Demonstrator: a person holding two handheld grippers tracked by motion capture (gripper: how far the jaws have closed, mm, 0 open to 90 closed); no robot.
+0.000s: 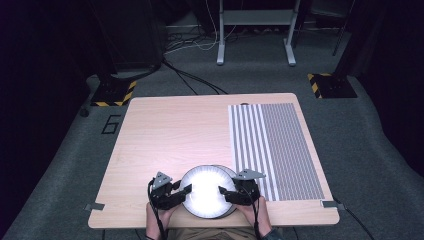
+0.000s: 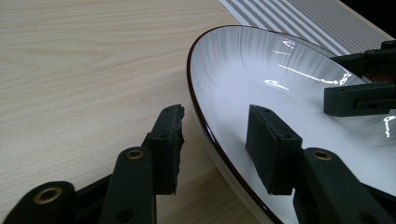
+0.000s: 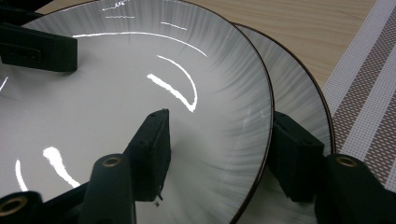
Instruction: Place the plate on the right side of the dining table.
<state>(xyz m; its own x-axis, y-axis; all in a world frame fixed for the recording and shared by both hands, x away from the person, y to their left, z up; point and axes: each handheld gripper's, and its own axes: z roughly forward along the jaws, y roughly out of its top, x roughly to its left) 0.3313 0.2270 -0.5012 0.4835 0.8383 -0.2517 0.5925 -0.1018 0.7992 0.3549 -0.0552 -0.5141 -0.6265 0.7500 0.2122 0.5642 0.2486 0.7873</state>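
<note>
Close under my forearms, at the near edge of the counter point(image 1: 165, 130), sit two stacked plates, with a hand-held gripper on each side. Going from largest down: the pale wood counter, then the striped placemat point(image 1: 280, 150) covering its right part, then the plates, then my tools.

The top plate point(image 1: 206, 192) is white and glossy with fine grey streaks running toward a thin dark rim, and it throws back bright glare. In the right gripper view a second plate point(image 3: 299, 88) of the same look peeks out beneath it, offset toward the placemat.

My left hand-held gripper point(image 2: 217, 140) is open at a medium width, one jaw over the plate's inner face and the other outside the rim above the wood; neither pad looks pressed on yet. My right hand-held gripper point(image 3: 219, 154) straddles the top plate's rim the same way, inner jaw over the white face, outer jaw between the two rims. I cannot tell if that outer pad touches the lower plate.

What worries me is the glaze: it looks slick, so a shallow pinch on the rim could slide off as I lift. With the outer right jaw wedged between the rims, closing could also catch the lower plate and drag it. Uneven lifting from my two hands could tilt the top plate and knock it against the one below.
</note>
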